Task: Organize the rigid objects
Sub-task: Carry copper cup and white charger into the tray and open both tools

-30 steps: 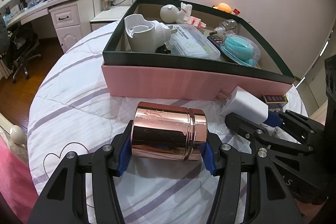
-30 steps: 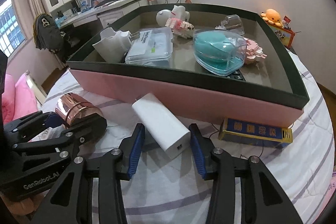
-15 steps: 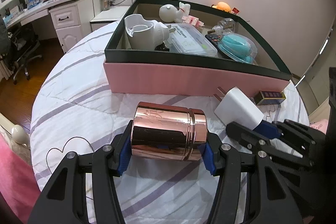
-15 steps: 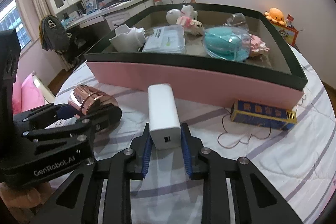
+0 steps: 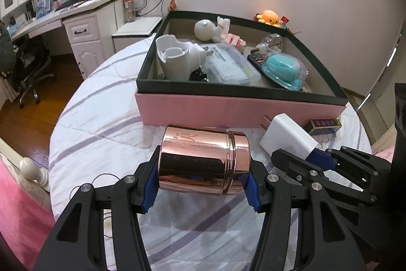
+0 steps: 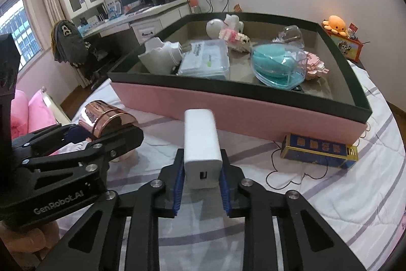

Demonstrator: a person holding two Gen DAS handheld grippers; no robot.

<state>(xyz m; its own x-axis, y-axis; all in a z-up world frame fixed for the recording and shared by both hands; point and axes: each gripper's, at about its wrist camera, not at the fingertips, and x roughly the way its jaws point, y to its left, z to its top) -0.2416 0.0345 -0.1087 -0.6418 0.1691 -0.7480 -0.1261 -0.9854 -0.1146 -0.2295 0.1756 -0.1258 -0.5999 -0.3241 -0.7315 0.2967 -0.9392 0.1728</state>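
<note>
— Copper-coloured tin [image 5: 204, 159] and white charger [image 6: 201, 149]: both off the bed, neither in the box [image 6: 266, 107] yet?

— Right. The left gripper [image 5: 200, 186] clamps the tin sideways; the right gripper [image 6: 200, 178] has just been closing and now pinches the charger. Both tilt downward just before the box. A blue packet [image 6: 319, 150] lies on the quilt [image 6: 355, 192].

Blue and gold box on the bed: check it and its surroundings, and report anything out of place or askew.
The blue and gold box lies alone on the quilt, outside the pink tray where the other items sit, close against its front wall and skewed to it. It looks undamaged; nothing is spilled.
</note>
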